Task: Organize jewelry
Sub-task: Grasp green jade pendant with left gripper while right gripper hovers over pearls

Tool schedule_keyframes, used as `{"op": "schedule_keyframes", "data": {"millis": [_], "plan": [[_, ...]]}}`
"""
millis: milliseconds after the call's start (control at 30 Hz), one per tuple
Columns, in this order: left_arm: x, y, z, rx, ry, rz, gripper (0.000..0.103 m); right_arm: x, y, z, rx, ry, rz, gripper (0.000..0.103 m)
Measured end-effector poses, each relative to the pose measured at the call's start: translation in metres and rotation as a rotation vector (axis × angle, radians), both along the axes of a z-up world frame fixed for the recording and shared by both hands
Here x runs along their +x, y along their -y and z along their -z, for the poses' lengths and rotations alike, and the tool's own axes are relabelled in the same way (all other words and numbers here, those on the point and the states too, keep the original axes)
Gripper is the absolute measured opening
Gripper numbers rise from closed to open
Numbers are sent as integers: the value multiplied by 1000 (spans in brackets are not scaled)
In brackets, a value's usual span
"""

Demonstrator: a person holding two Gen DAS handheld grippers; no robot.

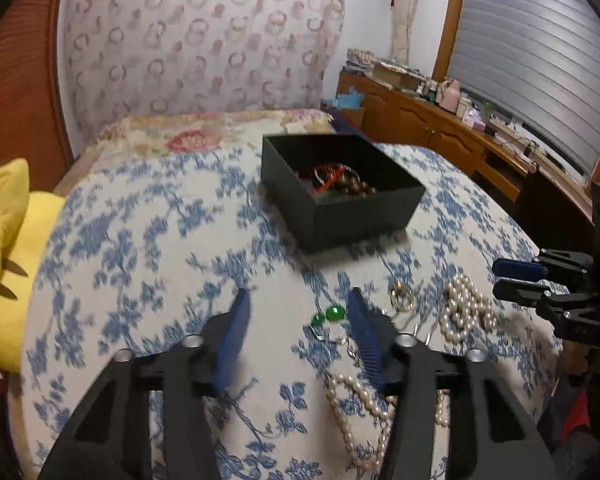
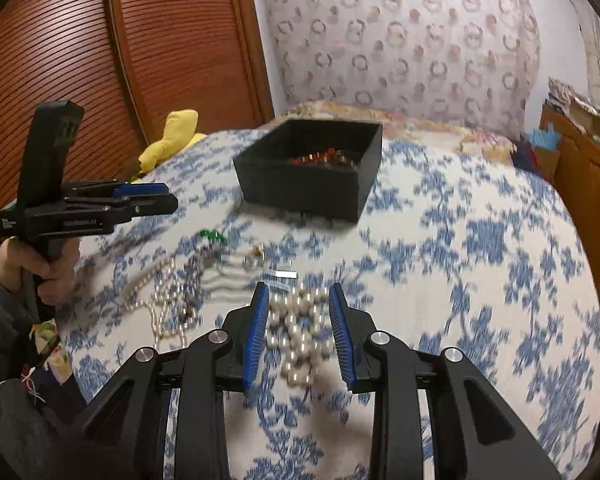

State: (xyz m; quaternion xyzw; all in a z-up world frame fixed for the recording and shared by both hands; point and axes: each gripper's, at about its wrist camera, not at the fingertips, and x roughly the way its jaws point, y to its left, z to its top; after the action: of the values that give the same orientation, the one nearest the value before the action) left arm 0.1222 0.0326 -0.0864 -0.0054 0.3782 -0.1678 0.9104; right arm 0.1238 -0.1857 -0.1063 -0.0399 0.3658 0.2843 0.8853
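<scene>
Right tongs (image 2: 298,332), fingers spread, poised over a heaped pearl bracelet (image 2: 298,332) on the blue-flowered bedspread (image 2: 480,240); the pearls lie between the fingers, not yet pinched. Left tongs (image 1: 296,336), likewise spread and holding nothing, hover above the cloth just beside two green stones (image 1: 327,315), with a long pearl necklace (image 1: 352,412) running beneath the right-hand finger. A gold ring (image 1: 401,296) lies near by. The black box (image 1: 340,188), already holding dark beads and a red piece, stands farther back on the bed, well apart from the loose jewelry.

Risks, as judged: the heap is round and slippery, so a closing grip may catch only a few pearls and let the rest dangle or slide out on the way to the box; the soft bedspread may be pinched along with them; the strands lie close together and could drag one another.
</scene>
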Motion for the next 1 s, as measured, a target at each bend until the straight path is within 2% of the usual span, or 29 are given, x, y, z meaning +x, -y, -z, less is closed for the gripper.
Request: {"op": "schedule_keyframes", "data": {"millis": [167, 400, 567, 1000], "plan": [[3, 7, 11, 18, -30, 25, 32, -5, 3, 10, -14, -14, 24, 34], [17, 19, 27, 82, -76, 39, 28, -5, 4, 18, -30, -21, 31, 38], [26, 27, 29, 139, -78, 52, 27, -6, 5, 18, -17, -19, 30, 38], [30, 48, 26, 176, -69, 159, 29, -7, 7, 17, -3, -21, 26, 38]]}}
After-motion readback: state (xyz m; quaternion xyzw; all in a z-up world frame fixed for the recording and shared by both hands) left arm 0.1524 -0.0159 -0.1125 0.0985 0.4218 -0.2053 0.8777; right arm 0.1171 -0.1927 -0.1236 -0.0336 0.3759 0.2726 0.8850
